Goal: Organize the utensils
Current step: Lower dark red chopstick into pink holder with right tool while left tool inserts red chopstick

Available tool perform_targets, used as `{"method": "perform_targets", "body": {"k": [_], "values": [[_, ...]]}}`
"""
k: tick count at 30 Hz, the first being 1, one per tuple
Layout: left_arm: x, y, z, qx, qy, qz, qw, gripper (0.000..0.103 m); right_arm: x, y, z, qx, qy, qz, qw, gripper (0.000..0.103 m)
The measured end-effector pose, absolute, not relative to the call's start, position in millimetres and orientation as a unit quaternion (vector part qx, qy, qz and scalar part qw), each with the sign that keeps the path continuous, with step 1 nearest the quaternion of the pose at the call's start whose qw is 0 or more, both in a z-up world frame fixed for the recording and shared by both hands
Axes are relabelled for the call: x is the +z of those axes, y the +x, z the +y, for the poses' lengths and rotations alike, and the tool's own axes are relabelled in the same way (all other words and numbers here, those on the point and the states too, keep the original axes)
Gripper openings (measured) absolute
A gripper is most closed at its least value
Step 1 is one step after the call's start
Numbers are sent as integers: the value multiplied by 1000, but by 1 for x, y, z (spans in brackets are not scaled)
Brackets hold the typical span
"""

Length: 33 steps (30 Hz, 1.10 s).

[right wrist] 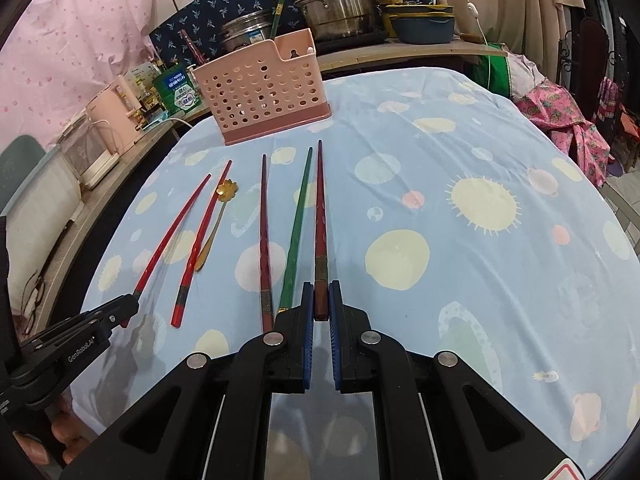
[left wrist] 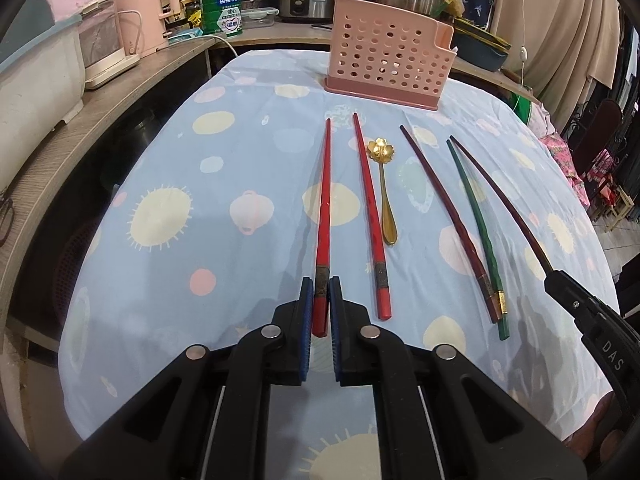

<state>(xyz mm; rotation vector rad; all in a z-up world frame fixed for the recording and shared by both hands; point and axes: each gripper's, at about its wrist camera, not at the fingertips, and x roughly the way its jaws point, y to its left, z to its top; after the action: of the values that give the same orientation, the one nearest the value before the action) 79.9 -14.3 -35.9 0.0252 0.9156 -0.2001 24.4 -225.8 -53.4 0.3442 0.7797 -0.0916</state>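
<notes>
Nearest, the left claw (left wrist: 320, 280) is clamped on the thick end of a red chopstick (left wrist: 323, 208), and the right claw (right wrist: 320, 285) grips a dark maroon chopstick (right wrist: 320, 216). Both sticks lie lengthwise on the tabletop (right wrist: 480, 140), tips pointing away toward the pink holder (left wrist: 386, 54).

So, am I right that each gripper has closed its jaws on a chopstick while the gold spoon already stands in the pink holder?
Not quite: the gold spoon lies on the tablecloth between the chopsticks, as the left wrist view shows, not in the pink holder. Left gripper and right gripper do each clamp a chopstick.
</notes>
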Motion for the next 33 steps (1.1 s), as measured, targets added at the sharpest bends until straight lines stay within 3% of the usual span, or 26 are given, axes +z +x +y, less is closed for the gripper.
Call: {"method": "perform_targets", "body": {"k": [15, 33], "values": [[-8, 75, -12, -100, 5, 420, 902, 8, -21, 16, -234, -35, 180, 343, 921, 8], [67, 93, -4, -105, -15, 353, 930, 7, 52, 19, -258, -41, 181, 262, 947, 8]]}}
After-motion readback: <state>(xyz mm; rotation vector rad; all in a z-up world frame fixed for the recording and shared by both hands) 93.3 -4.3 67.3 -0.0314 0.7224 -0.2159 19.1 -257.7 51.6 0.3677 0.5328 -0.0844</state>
